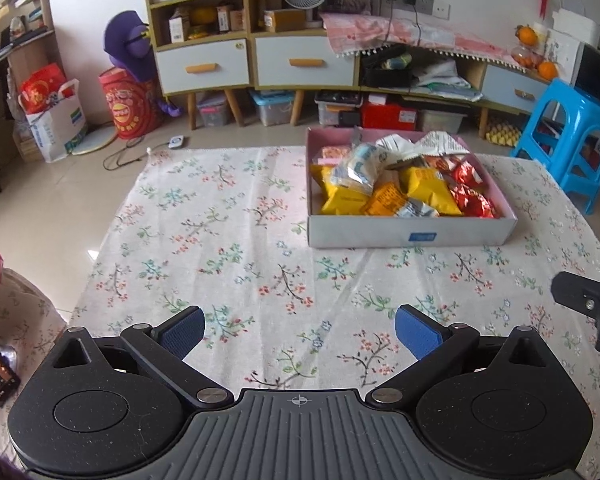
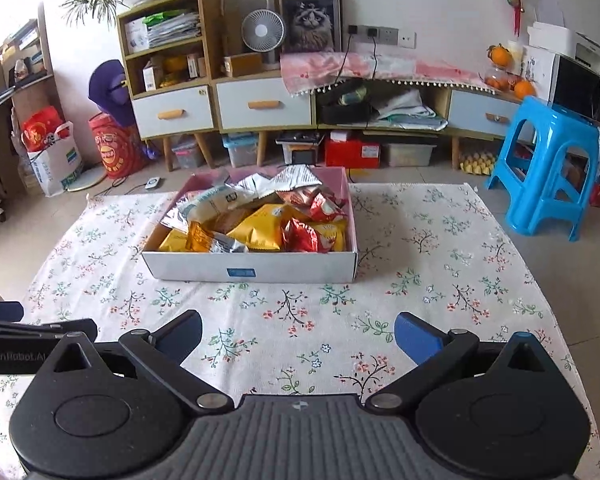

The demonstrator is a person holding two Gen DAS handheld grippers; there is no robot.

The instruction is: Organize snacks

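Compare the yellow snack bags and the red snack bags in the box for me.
The yellow bags are bigger and fill the box's middle and left; the red bags are smaller, shinier and sit toward its right side. Both kinds lie loose and jumbled inside the box, with neither tool touching them.

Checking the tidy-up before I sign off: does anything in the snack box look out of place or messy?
Yes. The box is heaped unsorted: yellow packets, red ones and a silvery wrapper lie tilted across one another, the wrapper poking above the rim. Nothing has spilled onto the floral cloth.
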